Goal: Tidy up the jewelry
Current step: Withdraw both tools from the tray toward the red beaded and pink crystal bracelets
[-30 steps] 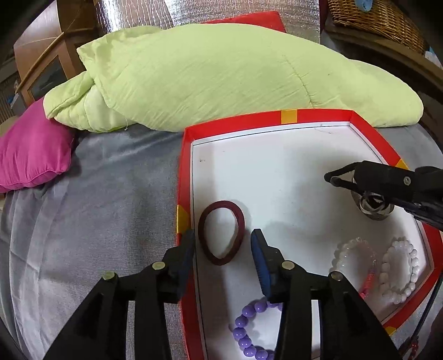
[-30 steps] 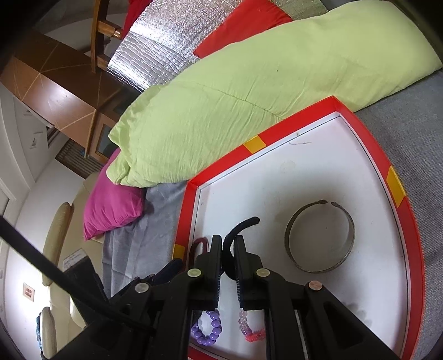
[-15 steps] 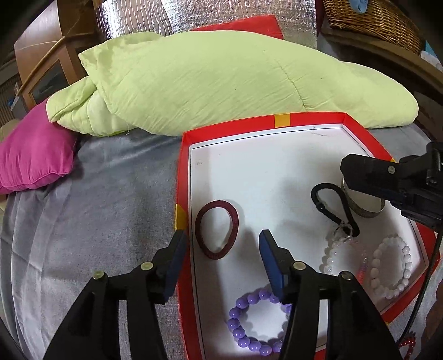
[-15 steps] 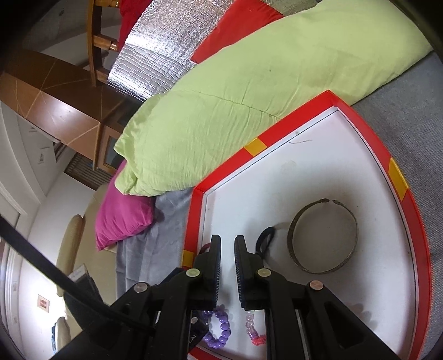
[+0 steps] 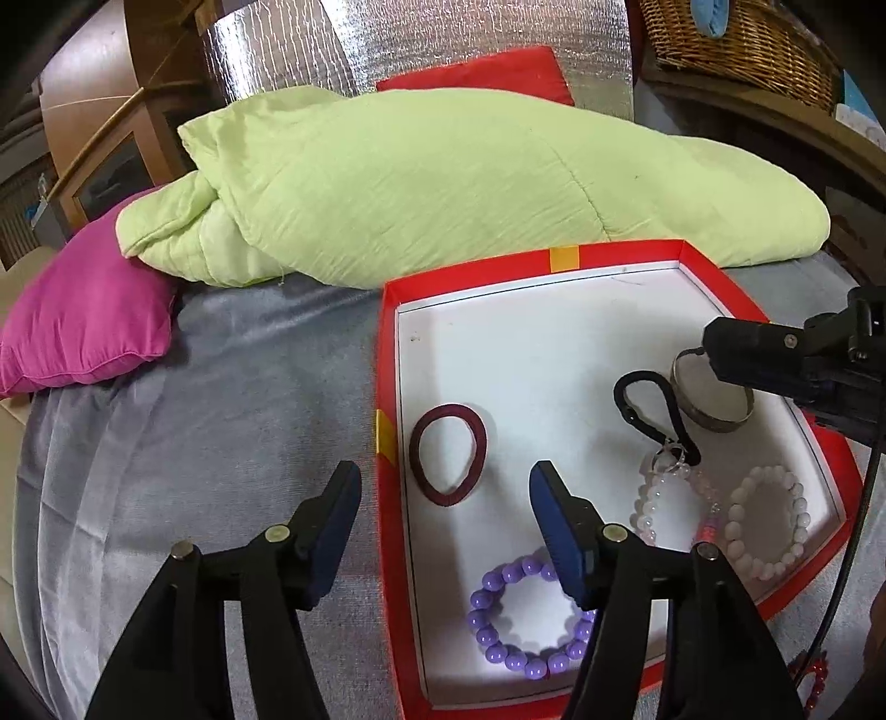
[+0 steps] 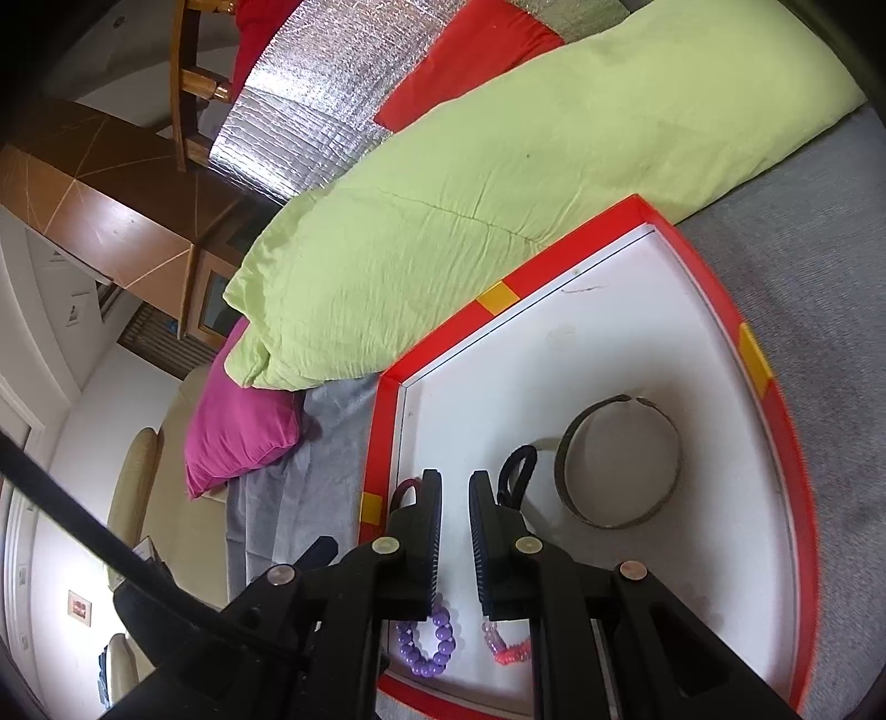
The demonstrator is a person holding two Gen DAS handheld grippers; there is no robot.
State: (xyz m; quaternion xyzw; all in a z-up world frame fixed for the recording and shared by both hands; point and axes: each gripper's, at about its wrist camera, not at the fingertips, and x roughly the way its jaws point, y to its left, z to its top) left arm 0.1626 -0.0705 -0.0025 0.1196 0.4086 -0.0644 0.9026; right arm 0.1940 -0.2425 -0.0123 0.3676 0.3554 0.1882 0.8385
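A red-rimmed white tray [image 5: 387, 354] lies on the grey bedspread. In it are a maroon hair tie [image 5: 476, 437], a black hair tie [image 5: 673, 410], a metal bangle [image 5: 714, 423], a purple bead bracelet [image 5: 498, 653], a clear bead bracelet [image 5: 645, 498] and a white bead bracelet [image 5: 797, 515]. My left gripper [image 5: 444, 482] hovers above the maroon tie, its jaws opening with nothing between the pads. My right gripper [image 6: 455, 487] is shut and empty over the tray; the black hair tie [image 6: 518, 459] lies just past its right finger, beside the bangle [image 6: 560, 459].
A light green quilt [image 5: 443, 183] lies along the tray's far side, with a pink cushion [image 5: 83, 321] to the left. A wicker basket [image 5: 742, 44] stands at the back right. Red beads [image 5: 808, 675] lie off the tray's near right corner.
The black hair tie that hung from my right gripper now lies in the tray by the bangle. My left jaws have spread wider and pulled back a little from the maroon tie.
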